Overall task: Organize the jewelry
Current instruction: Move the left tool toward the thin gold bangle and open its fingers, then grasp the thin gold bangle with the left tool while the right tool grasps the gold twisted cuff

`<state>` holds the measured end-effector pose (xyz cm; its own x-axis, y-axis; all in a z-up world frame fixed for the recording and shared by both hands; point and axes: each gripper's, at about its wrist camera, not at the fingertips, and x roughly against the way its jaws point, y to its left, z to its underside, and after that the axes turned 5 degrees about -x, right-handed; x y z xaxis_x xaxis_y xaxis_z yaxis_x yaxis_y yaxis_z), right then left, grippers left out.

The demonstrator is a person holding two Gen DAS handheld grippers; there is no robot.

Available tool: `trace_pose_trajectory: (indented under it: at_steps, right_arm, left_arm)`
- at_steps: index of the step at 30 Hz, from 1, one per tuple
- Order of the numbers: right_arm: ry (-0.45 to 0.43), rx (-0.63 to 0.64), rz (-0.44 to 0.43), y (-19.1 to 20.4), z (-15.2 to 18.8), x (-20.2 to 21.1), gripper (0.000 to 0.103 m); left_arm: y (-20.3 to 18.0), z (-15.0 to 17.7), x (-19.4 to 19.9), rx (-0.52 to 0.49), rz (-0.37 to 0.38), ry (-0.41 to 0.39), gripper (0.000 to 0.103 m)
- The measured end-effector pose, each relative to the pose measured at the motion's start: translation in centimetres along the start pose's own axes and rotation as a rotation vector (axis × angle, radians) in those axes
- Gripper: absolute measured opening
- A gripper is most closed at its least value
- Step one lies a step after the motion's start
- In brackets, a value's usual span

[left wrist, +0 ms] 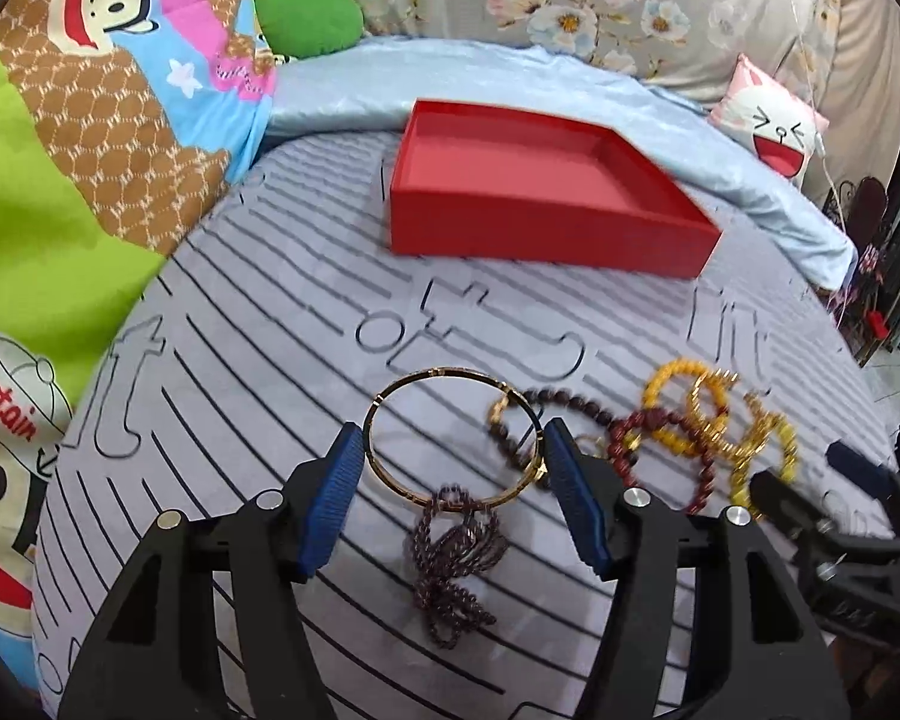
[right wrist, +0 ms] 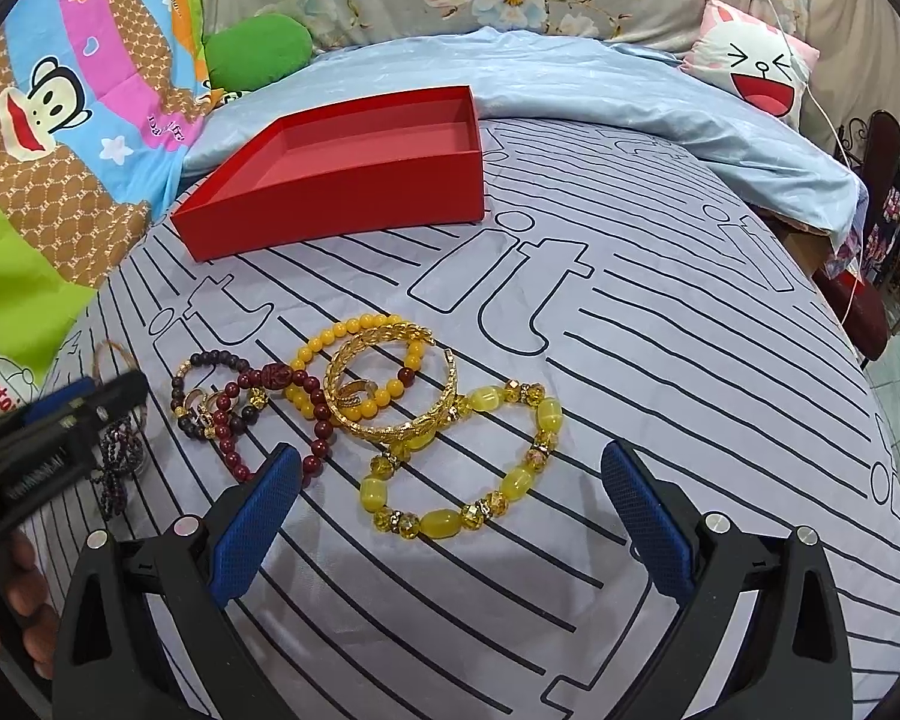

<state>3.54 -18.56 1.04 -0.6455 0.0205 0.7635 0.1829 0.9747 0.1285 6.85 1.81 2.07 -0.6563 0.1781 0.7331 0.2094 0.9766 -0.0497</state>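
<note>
An empty red box (left wrist: 546,180) sits on the striped grey bedsheet (left wrist: 258,324); it also shows in the right wrist view (right wrist: 342,180). My left gripper (left wrist: 453,456) is open, its blue pads either side of a thin gold bangle (left wrist: 390,396) lying on the sheet, with a dark purple bead string (left wrist: 450,564) just below it. My right gripper (right wrist: 450,480) is open above a yellow oval-bead bracelet (right wrist: 510,480). A pile of bracelets lies left of it: a gold bangle (right wrist: 402,426), yellow beads (right wrist: 330,336), dark red beads (right wrist: 306,396).
A light blue quilt (right wrist: 630,90) is bunched behind the box. Cartoon bedding (left wrist: 90,120) rises at the left, with a green cushion (left wrist: 306,18) and a cat-face pillow (right wrist: 756,60) at the back. The bed's edge drops off at the right.
</note>
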Motion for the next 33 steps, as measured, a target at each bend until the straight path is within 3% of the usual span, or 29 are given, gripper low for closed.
trace_pose_trajectory:
  at_steps: [11,24,33]
  right_arm:
    - [-0.006,0.012,-0.044,1.0,-1.8,-1.1,0.096]
    - [0.045,0.050,-0.071,2.5,-2.7,-4.0,0.064]
    - [0.037,0.041,-0.080,2.0,-2.7,-3.7,0.055]
  left_arm:
    - [-0.5,-2.3,0.6,0.003,0.001,-0.042,0.059]
    - [-0.4,-2.1,-1.2,-0.004,-0.008,0.000,0.059]
    - [-0.7,-1.6,-1.8,-0.003,0.004,0.024,0.059]
